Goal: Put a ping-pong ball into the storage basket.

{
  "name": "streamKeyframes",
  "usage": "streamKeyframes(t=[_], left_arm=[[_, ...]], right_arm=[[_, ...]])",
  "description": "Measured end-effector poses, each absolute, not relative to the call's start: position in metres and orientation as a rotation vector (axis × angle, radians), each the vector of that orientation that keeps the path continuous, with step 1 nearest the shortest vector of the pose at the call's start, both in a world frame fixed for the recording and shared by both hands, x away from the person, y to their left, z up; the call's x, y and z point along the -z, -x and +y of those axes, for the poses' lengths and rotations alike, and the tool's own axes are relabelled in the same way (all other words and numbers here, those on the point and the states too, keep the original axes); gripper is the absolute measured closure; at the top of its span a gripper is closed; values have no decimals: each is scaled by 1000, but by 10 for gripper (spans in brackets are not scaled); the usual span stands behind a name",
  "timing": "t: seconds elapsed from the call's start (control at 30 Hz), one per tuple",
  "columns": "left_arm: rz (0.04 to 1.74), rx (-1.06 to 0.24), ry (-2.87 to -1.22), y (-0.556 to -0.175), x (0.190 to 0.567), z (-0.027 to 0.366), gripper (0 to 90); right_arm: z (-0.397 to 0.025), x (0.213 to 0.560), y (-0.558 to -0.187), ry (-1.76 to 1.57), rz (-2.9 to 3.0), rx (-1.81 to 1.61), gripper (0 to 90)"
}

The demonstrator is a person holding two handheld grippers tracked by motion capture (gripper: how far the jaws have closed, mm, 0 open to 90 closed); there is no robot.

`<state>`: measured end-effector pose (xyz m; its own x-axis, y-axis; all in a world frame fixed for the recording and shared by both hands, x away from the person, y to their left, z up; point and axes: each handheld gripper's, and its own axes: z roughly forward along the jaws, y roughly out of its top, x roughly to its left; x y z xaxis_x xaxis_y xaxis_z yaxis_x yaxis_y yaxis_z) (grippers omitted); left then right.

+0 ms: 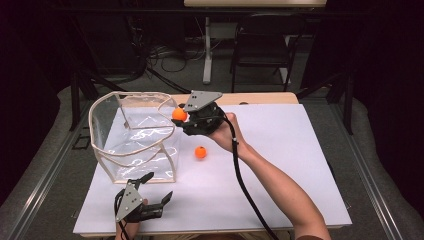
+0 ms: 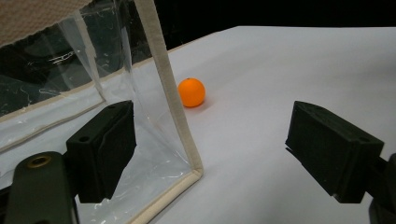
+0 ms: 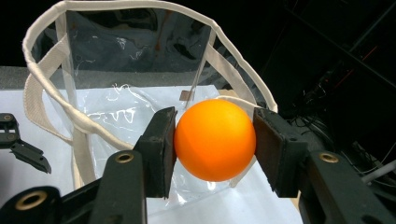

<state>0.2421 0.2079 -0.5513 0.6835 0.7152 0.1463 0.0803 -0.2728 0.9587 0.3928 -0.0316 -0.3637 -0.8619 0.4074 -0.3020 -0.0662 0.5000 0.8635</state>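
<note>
A clear plastic bag [image 1: 132, 135] with cream trim stands open on the white board [image 1: 280, 150]. My right gripper [image 1: 181, 117] is shut on an orange ball [image 1: 179, 114] at the bag's right rim [image 3: 233, 60]; the ball [image 3: 215, 139] sits squarely between its two jaws. A second orange ball [image 1: 200, 152] lies on the board to the right of the bag, also seen past the bag's corner [image 2: 191, 92]. My left gripper [image 1: 157, 187] rests open near the board's front edge, its jaws either side of the bag's front corner [image 2: 182, 140].
The board lies on a grey-carpeted table. A dark chair [image 1: 262, 45] and a table leg [image 1: 207, 50] stand beyond the far edge. The right half of the board is bare white surface.
</note>
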Motion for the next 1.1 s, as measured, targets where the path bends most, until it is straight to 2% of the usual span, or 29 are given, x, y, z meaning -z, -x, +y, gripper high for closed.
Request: streamKeyframes(t=[1.1], left_arm=[[638, -704, -1759, -241, 551, 209, 158]], right_arm=[[-17, 354, -404, -272, 2283, -1312, 507]])
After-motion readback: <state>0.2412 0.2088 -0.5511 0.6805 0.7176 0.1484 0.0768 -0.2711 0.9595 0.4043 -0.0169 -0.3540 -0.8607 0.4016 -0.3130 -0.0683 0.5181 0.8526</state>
